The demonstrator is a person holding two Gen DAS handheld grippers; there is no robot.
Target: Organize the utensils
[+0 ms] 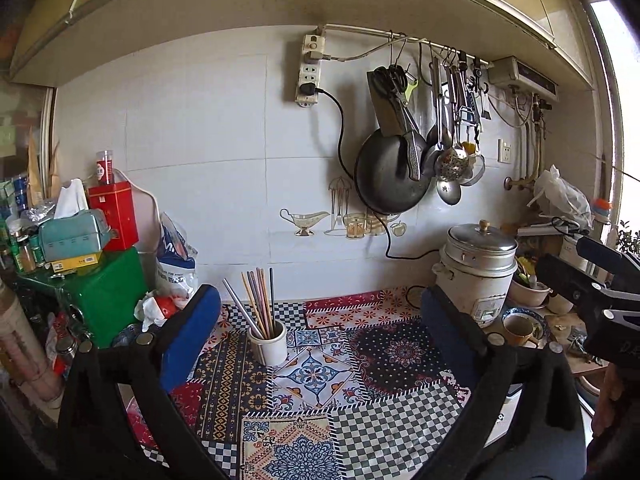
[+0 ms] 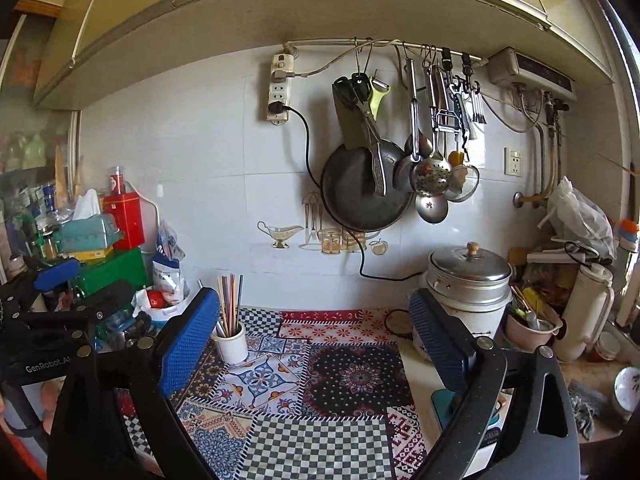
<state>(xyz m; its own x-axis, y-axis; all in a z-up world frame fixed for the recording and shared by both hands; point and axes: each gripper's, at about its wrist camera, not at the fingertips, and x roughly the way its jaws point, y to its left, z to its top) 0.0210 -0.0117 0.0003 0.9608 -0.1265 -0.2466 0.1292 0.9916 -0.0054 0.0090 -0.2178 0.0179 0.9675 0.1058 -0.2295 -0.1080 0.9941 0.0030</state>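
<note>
Left hand-held gripper (image 1: 320,320): jaws spread wide, nothing between them. Right hand-held gripper (image 2: 316,322): jaws likewise apart and empty. The chopsticks (image 1: 258,300) stand upright in the white cup (image 1: 269,342) on the patchwork-covered bench (image 1: 360,420) — at 11 o'clock in the left wrist view, near the left finger in both views. A rice cooker (image 1: 478,268) sits at 2 o'clock.

Tablecloth (image 1: 320,400): patchwork of navy, red and cream florals with grey-white checks. Cup (image 1: 269,342): white, holding chopsticks (image 1: 258,300) in pink, tan and grey. Gripper pads (image 2: 188,344): blue, on black frames. Box (image 1: 104,296): green. Tin (image 1: 114,216): red. Wok (image 1: 390,172): black.
</note>
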